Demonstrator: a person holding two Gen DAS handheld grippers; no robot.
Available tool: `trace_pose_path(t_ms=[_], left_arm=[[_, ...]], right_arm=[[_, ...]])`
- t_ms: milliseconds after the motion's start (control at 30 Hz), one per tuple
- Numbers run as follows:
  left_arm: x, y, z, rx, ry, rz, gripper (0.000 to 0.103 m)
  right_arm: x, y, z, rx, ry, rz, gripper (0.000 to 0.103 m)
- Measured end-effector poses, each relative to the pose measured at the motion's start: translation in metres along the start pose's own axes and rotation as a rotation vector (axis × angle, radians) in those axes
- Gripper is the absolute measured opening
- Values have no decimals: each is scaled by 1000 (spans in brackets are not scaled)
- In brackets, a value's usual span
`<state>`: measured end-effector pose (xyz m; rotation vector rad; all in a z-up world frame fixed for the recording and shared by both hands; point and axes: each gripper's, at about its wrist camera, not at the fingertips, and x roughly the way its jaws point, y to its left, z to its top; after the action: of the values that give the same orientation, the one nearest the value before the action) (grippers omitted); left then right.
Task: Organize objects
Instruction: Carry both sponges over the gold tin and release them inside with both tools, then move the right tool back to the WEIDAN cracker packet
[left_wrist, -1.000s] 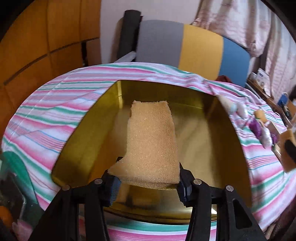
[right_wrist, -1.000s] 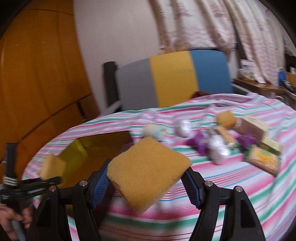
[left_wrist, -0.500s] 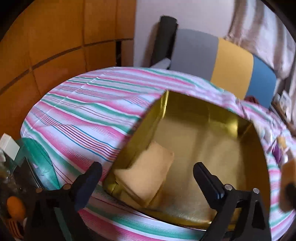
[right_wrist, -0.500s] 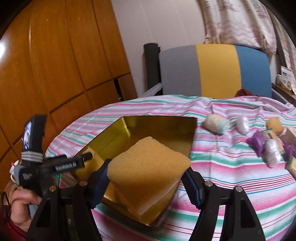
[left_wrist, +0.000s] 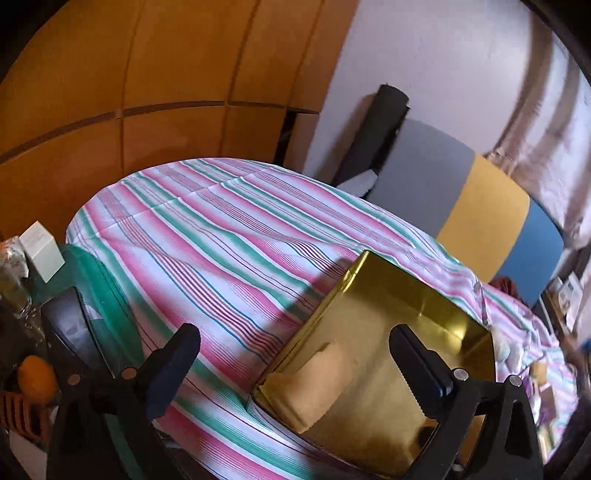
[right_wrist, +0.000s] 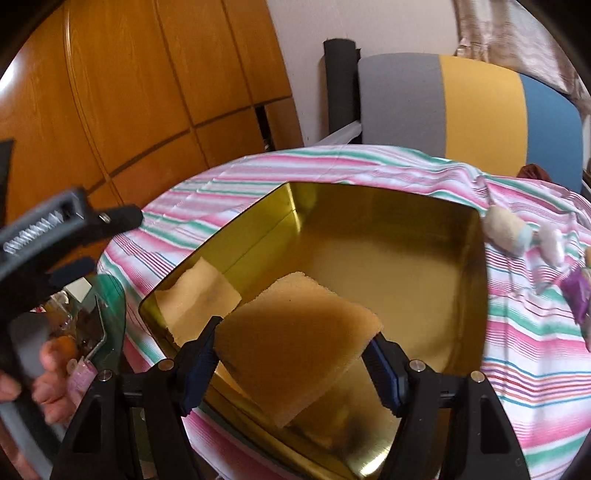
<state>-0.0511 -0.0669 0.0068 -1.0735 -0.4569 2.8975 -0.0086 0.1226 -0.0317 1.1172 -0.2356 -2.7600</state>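
Yellow foam sponge square (right_wrist: 295, 339) is hanging pinched in the right hand-held gripper (right_wrist: 295, 354) over the gold metal tin (right_wrist: 369, 206) near the counter's left edge; releasing it tilted risks it resting on the flat sponge (right_wrist: 199, 291) already inside. Left hand-held gripper (left_wrist: 295, 354) is hovering spread, empty.

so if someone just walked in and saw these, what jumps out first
The shiny gold tin on the striped tablecloth catches the eye first, its walls mirroring what lies inside. Next is the tan sponge pinched in the right gripper just above the tin's near edge. A second sponge lies in the tin's near-left corner, with the open left gripper off beside it.
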Motion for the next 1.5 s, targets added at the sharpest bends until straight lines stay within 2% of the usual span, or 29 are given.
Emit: trace_pose_path(t_ms=[100,233,267,433,567,867,1000,1367,1433,1500], left_arm=[[-3,7,2,-43,-2,9,103],[-8,14,5,-81,-14,20,103],[-8,15,6,-85,-15,25,103],[-7,19,6,-115,-7,23,103],[-6,17,3,-125,9,14,103],[-5,-7,-9,-59,43,-8,103],[0,-23,-18,-14,90,-34,103],[-3,-66,-46,118,140,-139,103],[-4,-74,-51,138,149,-163,103],[-8,-84,-57,165,153,-183,103]], right_arm=[[16,9,3,16,25,19,75],[39,17,5,62,100,128,82],[42,19,4,62,115,127,85],[26,20,-2,38,73,138,87],[11,12,-7,57,47,123,87],[-17,-1,-12,96,-1,90,87],[-32,-13,-10,111,-43,52,87],[-76,-67,-16,174,-181,-98,89],[-83,-79,-19,196,-191,-119,91],[-87,-91,-23,224,-202,-125,103]])
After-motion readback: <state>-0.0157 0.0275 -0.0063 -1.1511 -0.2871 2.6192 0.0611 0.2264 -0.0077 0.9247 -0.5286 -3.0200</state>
